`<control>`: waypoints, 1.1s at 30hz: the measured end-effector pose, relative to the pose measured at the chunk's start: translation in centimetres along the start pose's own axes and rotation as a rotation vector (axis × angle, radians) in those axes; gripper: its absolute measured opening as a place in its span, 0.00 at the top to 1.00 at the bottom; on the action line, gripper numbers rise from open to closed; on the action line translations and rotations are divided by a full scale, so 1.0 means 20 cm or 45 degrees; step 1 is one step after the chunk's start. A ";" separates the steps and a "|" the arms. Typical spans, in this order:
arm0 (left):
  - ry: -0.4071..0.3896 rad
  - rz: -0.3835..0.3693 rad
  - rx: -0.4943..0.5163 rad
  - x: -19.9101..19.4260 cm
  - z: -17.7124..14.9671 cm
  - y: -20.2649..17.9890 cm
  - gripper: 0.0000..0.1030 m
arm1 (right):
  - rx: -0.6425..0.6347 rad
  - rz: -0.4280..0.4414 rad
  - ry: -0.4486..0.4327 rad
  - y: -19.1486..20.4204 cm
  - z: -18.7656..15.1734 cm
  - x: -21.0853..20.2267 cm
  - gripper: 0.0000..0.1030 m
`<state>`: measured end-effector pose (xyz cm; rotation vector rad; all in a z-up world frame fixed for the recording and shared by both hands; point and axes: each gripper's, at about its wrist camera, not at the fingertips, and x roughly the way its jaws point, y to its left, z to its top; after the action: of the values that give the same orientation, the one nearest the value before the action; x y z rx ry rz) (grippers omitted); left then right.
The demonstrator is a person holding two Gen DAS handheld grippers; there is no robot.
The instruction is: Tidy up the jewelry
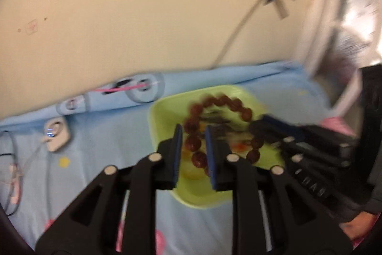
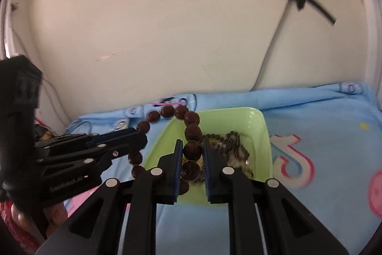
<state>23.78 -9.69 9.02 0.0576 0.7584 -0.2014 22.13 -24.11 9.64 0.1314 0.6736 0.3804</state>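
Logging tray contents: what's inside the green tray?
Green tray holds a small-bead strand and part of the brown bead bracelet. Its near floor is hidden behind the right gripper.

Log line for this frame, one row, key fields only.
left claw: shut on bead bracelet | right claw: shut on bead bracelet | bracelet over green tray

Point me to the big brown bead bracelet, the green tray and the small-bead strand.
brown bead bracelet (image 2: 192,131): right wrist view, on a bead above the fingers.
green tray (image 2: 259,133): right wrist view, inner right wall.
small-bead strand (image 2: 235,143): right wrist view, on the pile inside the tray.
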 end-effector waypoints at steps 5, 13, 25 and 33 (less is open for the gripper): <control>0.002 -0.019 -0.059 -0.12 -0.23 0.07 0.81 | 0.126 -0.005 -0.044 -0.05 -0.19 -0.14 1.00; 0.056 0.062 -0.053 -0.41 -0.75 -0.03 0.65 | 0.253 0.012 -0.081 0.05 -0.69 -0.51 1.00; 0.048 0.107 -0.086 -0.70 -1.11 -0.06 0.53 | 0.198 0.020 0.008 0.33 -1.07 -0.71 1.00; 0.004 0.157 -0.081 -0.84 -1.18 -0.06 0.34 | 0.178 0.030 0.007 0.42 -1.14 -0.82 0.97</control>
<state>-4.31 -5.32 3.50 0.0444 0.7613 -0.0602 -6.41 -22.71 3.50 0.2712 0.7043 0.3562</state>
